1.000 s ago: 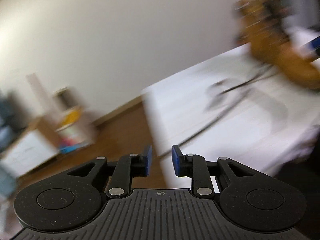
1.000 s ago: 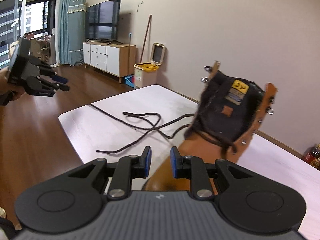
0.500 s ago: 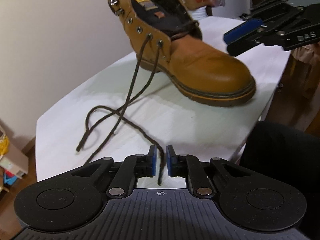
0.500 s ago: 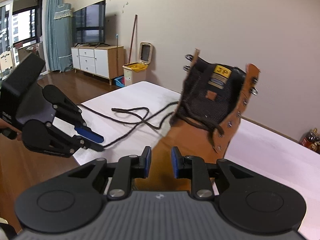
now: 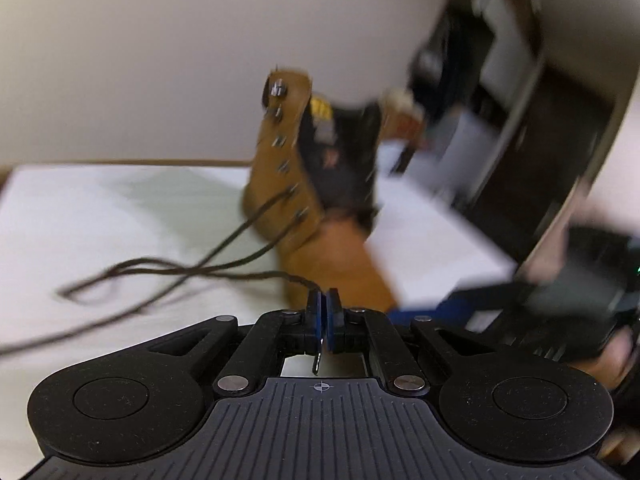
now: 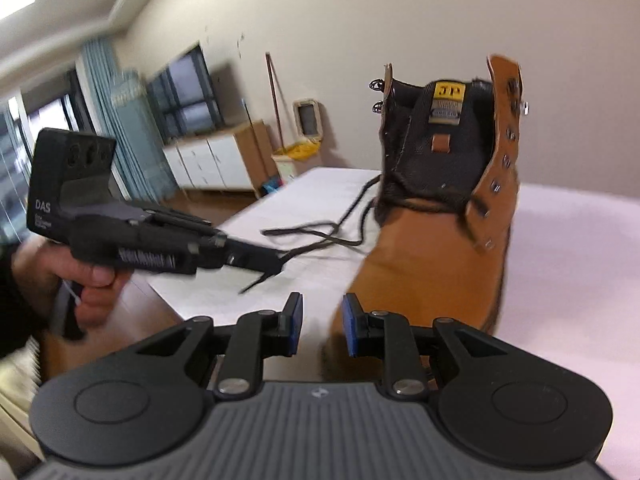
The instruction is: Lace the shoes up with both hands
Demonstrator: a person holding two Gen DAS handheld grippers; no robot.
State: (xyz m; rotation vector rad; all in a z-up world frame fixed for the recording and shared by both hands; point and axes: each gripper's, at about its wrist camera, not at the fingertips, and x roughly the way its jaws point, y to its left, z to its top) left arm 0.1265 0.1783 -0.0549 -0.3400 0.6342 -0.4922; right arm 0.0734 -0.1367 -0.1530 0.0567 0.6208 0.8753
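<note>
Nearest, left wrist view: left gripper [image 5: 324,312], blue pads pressed together, pinching the lace [image 5: 168,268] close to its tip; short end of the lace poking out below the pads toward the camera. Same gripper from the right wrist view [image 6: 276,266]: black, held in a hand [image 6: 80,276] at near left, fingertips over the near edge of the table, lace tip dangling beneath them.

Nearest, right wrist view: right gripper [image 6: 320,324], pads spread apart, nothing between them, just in front of the boot's toe. Seen blurred at near right in the left wrist view [image 5: 416,312].

Middle ground: boot [image 6: 436,248], tan leather, upright on the table [image 6: 568,264], toe toward the right gripper. Tongue dark, with a yellow label [image 6: 449,90]. Upper eyelets and hooks unlaced, flaps standing open. Lace dark brown, threaded through the lower eyelets only, running from the boot's left side across the tabletop in loose loops to the left gripper.

Table white, boot near its middle, lace loops to the left of the boot.

Far left: cabinet [image 6: 212,160] against the wall, dark screen [image 6: 188,92] above it, curtains [image 6: 116,120]. Bin [image 6: 292,160] with yellow liner beyond the table's far corner. Far wall plain.
</note>
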